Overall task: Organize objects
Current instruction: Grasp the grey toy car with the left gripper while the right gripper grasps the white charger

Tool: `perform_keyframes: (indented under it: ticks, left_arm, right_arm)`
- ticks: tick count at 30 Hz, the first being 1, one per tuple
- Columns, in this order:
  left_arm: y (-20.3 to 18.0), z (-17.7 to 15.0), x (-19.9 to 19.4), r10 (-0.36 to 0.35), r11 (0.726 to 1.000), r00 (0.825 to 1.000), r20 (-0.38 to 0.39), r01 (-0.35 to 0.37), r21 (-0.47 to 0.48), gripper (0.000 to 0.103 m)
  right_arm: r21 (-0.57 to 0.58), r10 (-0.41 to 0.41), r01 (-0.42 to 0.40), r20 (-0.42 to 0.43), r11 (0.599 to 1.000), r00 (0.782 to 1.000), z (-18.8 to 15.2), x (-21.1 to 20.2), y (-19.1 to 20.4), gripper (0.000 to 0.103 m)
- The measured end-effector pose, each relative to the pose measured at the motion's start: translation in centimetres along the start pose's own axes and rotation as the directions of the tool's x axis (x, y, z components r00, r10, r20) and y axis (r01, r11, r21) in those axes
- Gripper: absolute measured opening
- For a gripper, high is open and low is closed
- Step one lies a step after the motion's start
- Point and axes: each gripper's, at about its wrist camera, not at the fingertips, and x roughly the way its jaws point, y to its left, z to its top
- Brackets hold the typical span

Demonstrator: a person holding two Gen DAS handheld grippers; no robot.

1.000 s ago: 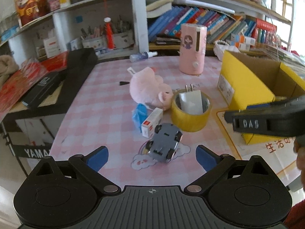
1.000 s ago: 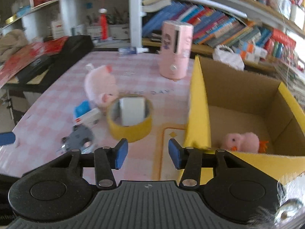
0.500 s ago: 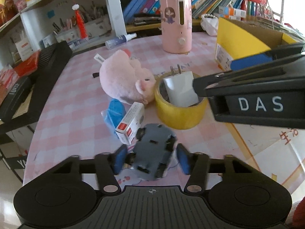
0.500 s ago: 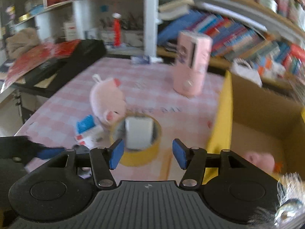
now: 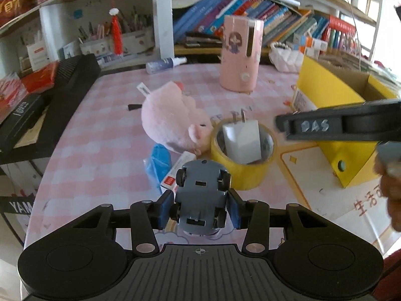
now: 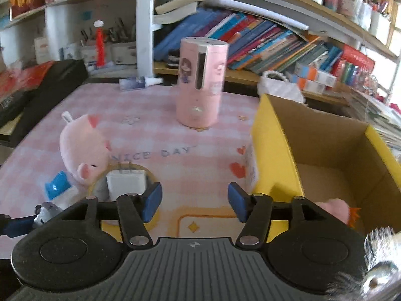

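Note:
My left gripper [image 5: 199, 209] is shut on a grey toy car [image 5: 200, 193], which lies belly-up between the blue pads, lifted off the pink checked table [image 5: 100, 135]. Beyond it sit a pink plush pig [image 5: 170, 120], a blue packet [image 5: 159, 161], a small red-and-white box [image 5: 173, 175] and a yellow tape roll [image 5: 244, 155] with a white charger [image 5: 241, 140] inside. My right gripper [image 6: 191, 202] is open and empty above the table, between the tape roll [image 6: 105, 188] and the yellow box [image 6: 275, 155]. A pink plush chick [image 6: 335, 209] lies in that box.
A tall pink cylinder [image 6: 200, 82] stands at the back of the table with a small spray bottle [image 6: 139, 82] behind it. Bookshelves line the back. Black cases [image 5: 50, 95] lie along the left edge. The yellow box [image 5: 333, 115] is at the right.
My left gripper has closed on the grey car and raised it. My right gripper has opened wider and shifted right, towards the yellow box.

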Motion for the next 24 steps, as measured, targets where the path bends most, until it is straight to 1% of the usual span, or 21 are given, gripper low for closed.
perform_keyframes:
  ticks: [1, 4, 6, 9, 12, 15, 16, 20, 24]
  left_arm:
    - [0.2, 0.0, -0.3, 0.002, 1.000, 1.000, 0.005, -0.002, -0.009, 0.043]
    - [1.0, 0.2, -1.0, 0.018, 0.999, 1.000, 0.018, -0.017, -0.033, 0.043]
    - [1.5, 0.4, -1.3, 0.027, 0.998, 0.999, 0.026, -0.026, -0.049, 0.042]
    - [2.2, 0.4, -1.6, 0.031, 0.997, 0.999, 0.030, -0.029, -0.067, 0.041]
    - [2.4, 0.3, -1.5, 0.031, 0.997, 0.999, 0.017, -0.030, -0.075, 0.041]
    - [2.5, 0.2, -1.1, 0.026, 0.996, 1.000, 0.008, -0.025, -0.082, 0.040]
    - [2.5, 0.3, -1.0, 0.023, 0.996, 1.000, 0.007, -0.022, -0.084, 0.040]
    - [2.3, 0.5, -1.0, 0.019, 0.996, 1.000, 0.019, -0.017, -0.089, 0.040]
    - [2.2, 1.2, -1.5, 0.016, 0.995, 0.998, 0.055, -0.011, -0.096, 0.040]
  right_arm:
    - [-0.003, 0.033, -0.033, -0.002, 0.999, 0.999, 0.0, 0.0, 0.2, 0.064]
    - [-0.041, 0.116, -0.117, -0.028, 0.992, 0.993, 0.1, 0.6, 1.5, 0.064]
    - [-0.069, 0.151, -0.155, -0.060, 0.985, 0.987, 0.1, 1.5, 2.6, 0.065]
    - [-0.096, 0.177, -0.186, -0.101, 0.978, 0.979, 0.1, 3.2, 3.7, 0.065]
    - [-0.140, 0.175, -0.181, -0.059, 0.973, 0.983, 0.4, 4.1, 4.5, 0.061]
    - [-0.186, 0.165, -0.170, -0.046, 0.968, 0.985, 0.8, 5.1, 4.8, 0.042]
    - [-0.196, 0.169, -0.174, -0.045, 0.965, 0.985, 0.8, 5.2, 4.8, 0.042]
    - [-0.155, 0.203, -0.208, -0.051, 0.966, 0.978, 1.0, 4.9, 3.9, 0.041]
    - [-0.123, 0.242, -0.239, 0.010, 0.963, 0.970, 1.4, 2.7, 2.9, 0.042]
